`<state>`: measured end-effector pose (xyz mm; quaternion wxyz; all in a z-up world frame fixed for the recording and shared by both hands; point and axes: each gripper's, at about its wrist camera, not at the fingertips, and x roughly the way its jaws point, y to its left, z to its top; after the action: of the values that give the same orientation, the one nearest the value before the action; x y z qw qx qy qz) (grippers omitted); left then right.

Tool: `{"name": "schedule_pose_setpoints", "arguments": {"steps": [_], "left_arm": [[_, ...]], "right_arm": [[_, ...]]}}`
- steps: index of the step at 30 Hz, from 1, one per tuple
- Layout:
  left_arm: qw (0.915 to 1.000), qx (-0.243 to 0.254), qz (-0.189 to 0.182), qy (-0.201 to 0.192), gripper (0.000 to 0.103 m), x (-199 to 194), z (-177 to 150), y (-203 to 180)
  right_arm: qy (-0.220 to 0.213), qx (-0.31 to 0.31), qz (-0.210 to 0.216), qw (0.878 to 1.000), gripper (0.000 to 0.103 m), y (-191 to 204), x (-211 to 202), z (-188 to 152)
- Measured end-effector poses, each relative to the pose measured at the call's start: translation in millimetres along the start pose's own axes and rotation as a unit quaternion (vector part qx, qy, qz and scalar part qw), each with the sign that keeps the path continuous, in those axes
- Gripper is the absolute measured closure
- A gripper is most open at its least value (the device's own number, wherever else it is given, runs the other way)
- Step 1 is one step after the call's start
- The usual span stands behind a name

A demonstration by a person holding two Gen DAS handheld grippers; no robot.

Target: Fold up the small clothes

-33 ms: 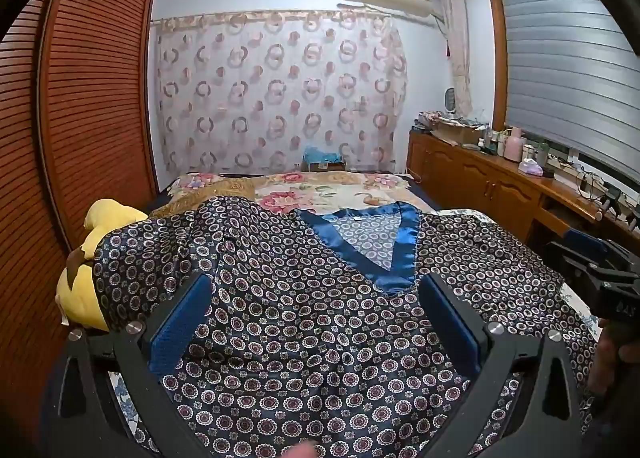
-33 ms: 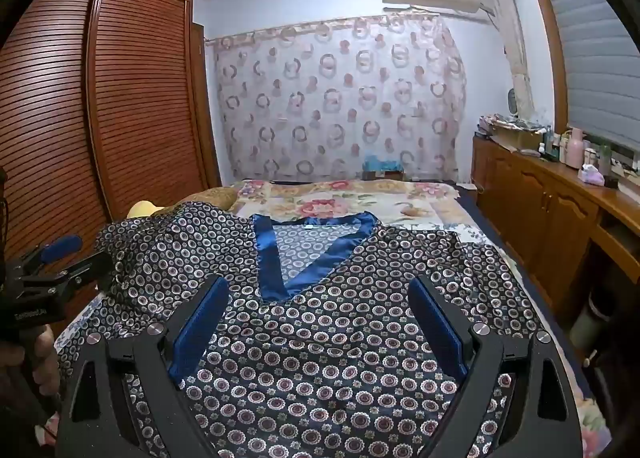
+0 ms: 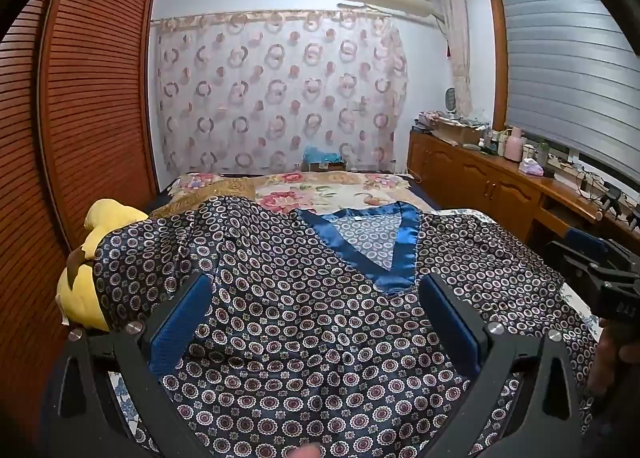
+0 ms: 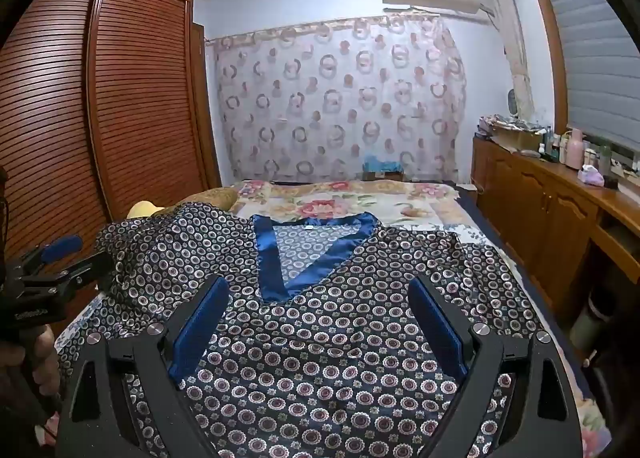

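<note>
A dark navy satin top (image 3: 304, 322) with a circle pattern and a bright blue V-neck trim (image 3: 404, 254) lies spread front-up on the bed, collar toward the far end. Its left sleeve drapes over a yellow plush toy (image 3: 80, 298). My left gripper (image 3: 316, 286) hovers open over the top's lower left part, with nothing between its blue pads. My right gripper (image 4: 318, 286) stands open over the top (image 4: 320, 346), just below the V-neck (image 4: 266, 258), and holds nothing. Each gripper shows at the edge of the other's view: the right gripper (image 3: 600, 274) and the left gripper (image 4: 52, 270).
A floral bedspread (image 3: 320, 190) covers the far part of the bed. A slatted wooden wardrobe (image 4: 132, 98) stands close on the left. A wooden cabinet (image 4: 552, 218) with bottles and clutter runs along the right wall under the window blind. A patterned curtain (image 3: 280, 98) hangs behind.
</note>
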<state>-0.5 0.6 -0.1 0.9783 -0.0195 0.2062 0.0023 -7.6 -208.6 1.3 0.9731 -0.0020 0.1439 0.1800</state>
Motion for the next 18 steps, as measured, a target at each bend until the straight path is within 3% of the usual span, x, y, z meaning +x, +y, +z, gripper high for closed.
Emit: {"name": "schedule_pose_setpoints", "arguments": {"steps": [18], "left_arm": [[1.0, 0.007, 0.005, -0.002, 0.0, -4, 4, -2]], "right_arm": [[-0.007, -0.001, -0.002, 1.0, 0.011, 4, -4, -1]]}}
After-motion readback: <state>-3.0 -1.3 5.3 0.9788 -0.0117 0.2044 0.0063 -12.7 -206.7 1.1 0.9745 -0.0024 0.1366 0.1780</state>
